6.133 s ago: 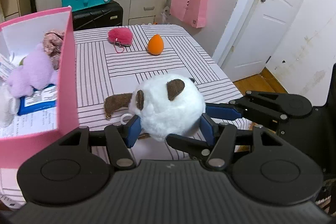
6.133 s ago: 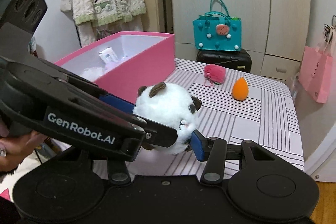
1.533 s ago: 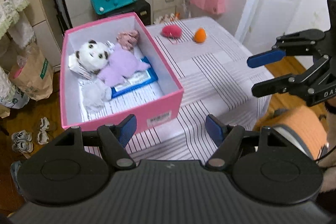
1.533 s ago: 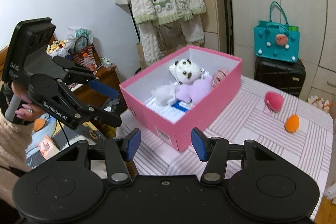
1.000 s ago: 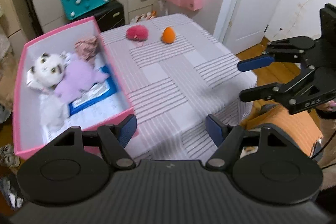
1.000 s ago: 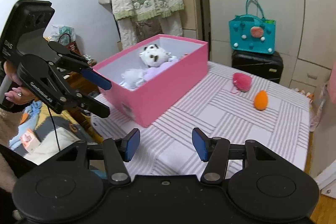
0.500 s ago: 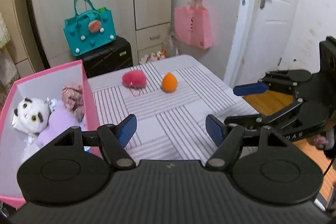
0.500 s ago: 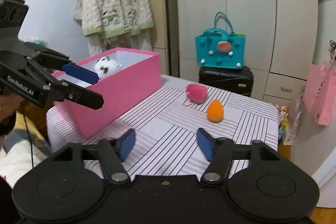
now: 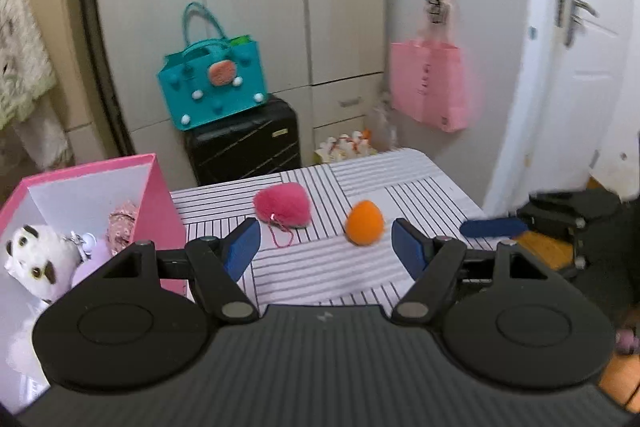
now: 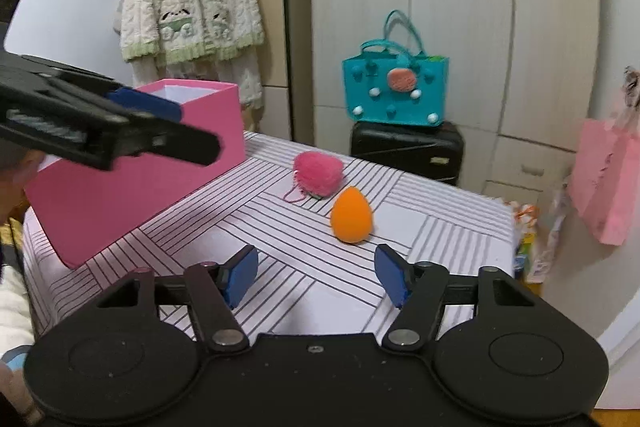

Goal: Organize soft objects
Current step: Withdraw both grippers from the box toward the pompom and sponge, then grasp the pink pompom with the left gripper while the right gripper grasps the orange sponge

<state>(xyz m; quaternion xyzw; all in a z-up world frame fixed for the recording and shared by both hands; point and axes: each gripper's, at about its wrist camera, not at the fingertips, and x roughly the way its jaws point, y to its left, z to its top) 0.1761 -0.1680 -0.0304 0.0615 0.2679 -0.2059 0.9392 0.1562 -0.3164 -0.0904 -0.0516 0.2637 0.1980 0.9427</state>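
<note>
Left wrist view shows the panda plush (image 9: 38,261) already in the pink box (image 9: 160,195), while the pink pompom (image 9: 284,205) and orange sponge (image 9: 364,223) remain on the table (image 9: 420,187), left claw (image 9: 325,247) spread empty, right claw (image 10: 316,277) empty, closing.

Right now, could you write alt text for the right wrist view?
The right gripper, empty with jaws closing, points over a striped table at an orange sponge and a pink pompom. A pink box stands left, partly behind the left gripper.
</note>
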